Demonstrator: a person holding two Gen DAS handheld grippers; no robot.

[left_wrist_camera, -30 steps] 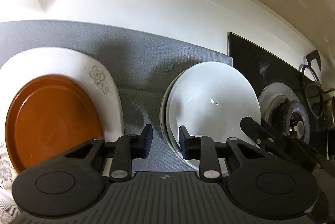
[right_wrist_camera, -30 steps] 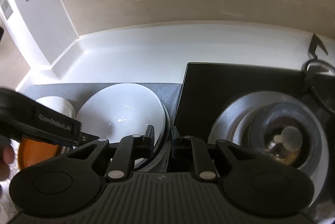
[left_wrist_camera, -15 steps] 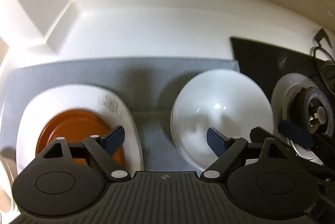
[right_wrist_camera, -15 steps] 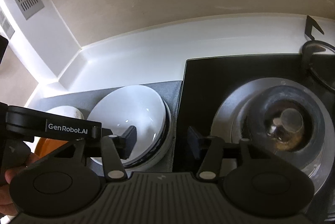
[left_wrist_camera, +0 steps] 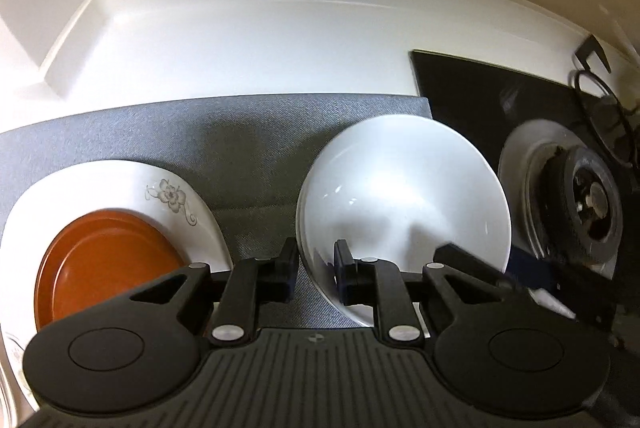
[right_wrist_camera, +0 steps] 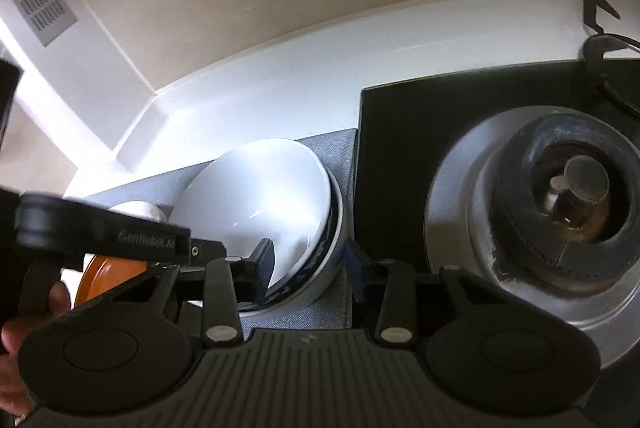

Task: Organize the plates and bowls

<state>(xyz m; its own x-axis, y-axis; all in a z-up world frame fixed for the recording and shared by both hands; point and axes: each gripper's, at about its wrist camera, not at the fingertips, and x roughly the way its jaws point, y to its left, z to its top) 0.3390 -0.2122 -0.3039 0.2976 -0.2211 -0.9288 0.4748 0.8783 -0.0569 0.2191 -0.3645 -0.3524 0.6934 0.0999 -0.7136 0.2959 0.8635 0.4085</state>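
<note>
A white bowl (left_wrist_camera: 404, 196) sits nested in a second bowl with a dark blue rim (right_wrist_camera: 334, 228) on a grey mat (left_wrist_camera: 240, 140). My left gripper (left_wrist_camera: 316, 270) straddles the stack's left rim. Its jaws are closing, with one pad inside and one outside, pressing on the rim. My right gripper (right_wrist_camera: 310, 264) straddles the right rim. Its jaws are also closing, with a gap still visible at the pads. To the left, an orange plate (left_wrist_camera: 108, 268) lies on a white flowered plate (left_wrist_camera: 120, 184).
A black cooktop (right_wrist_camera: 420, 116) with a gas burner (right_wrist_camera: 568, 204) on a steel ring borders the mat on the right. White counter (left_wrist_camera: 260, 48) runs behind to the wall. A hand (right_wrist_camera: 24, 328) holds the left gripper's body at the left of the right wrist view.
Both grippers opened wide half a second ago and have now narrowed again over the bowl stack's rims. Both wrists rolled a little, and neither hand shifted much.
</note>
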